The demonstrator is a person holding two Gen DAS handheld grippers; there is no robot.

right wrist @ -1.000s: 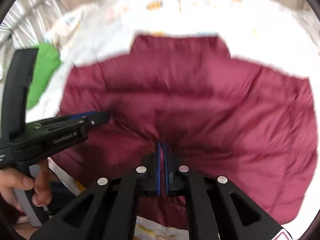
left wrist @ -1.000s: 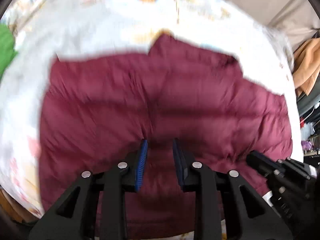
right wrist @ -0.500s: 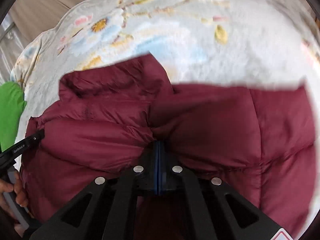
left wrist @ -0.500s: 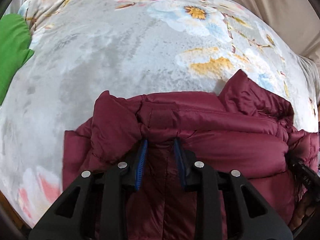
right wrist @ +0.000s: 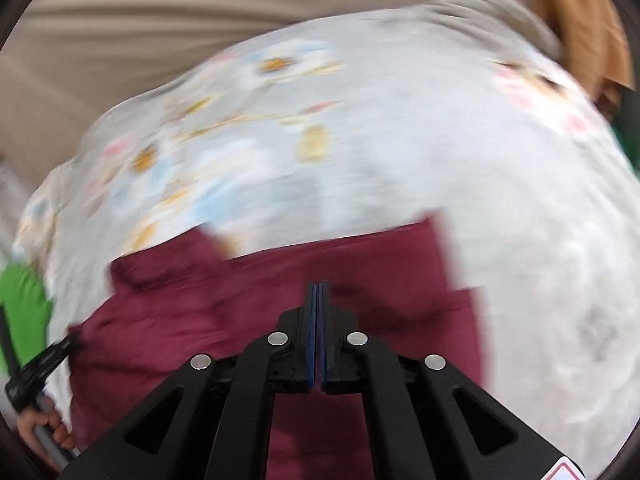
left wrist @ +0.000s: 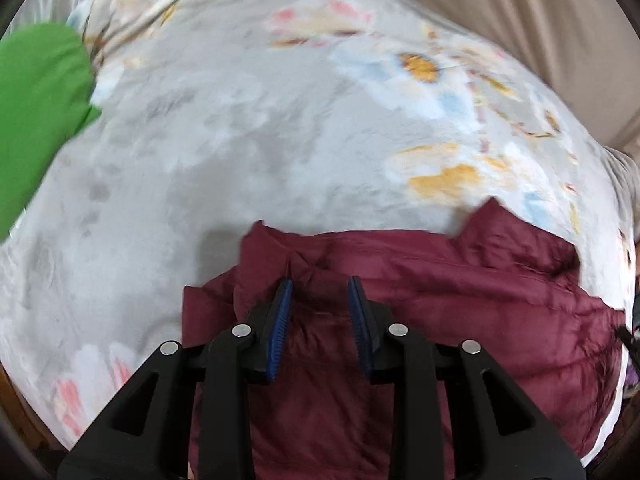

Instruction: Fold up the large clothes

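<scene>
At the far left a green cloth (left wrist: 36,120) lies on the edge of the bed, whose floral blanket (left wrist: 248,120) fills most of both views. The maroon puffer jacket (left wrist: 460,312) lies doubled over at the near side of the bed, its long axis running left to right across the blanket. The left gripper (left wrist: 320,300) points down at the jacket's left end, jaws set narrow with a bunched fold of fabric between them; whether the blue pads (left wrist: 282,312) truly pinch it I cannot tell. Further right, the right gripper (right wrist: 318,300) has its jaws pressed together on a thin edge of the jacket (the fabric bulges just ahead of the tips). Each hand sits over its own end, so the coming fold likely turns on both. The right view is smeared by motion, and the jacket's near hem is hidden under the grippers.
</scene>
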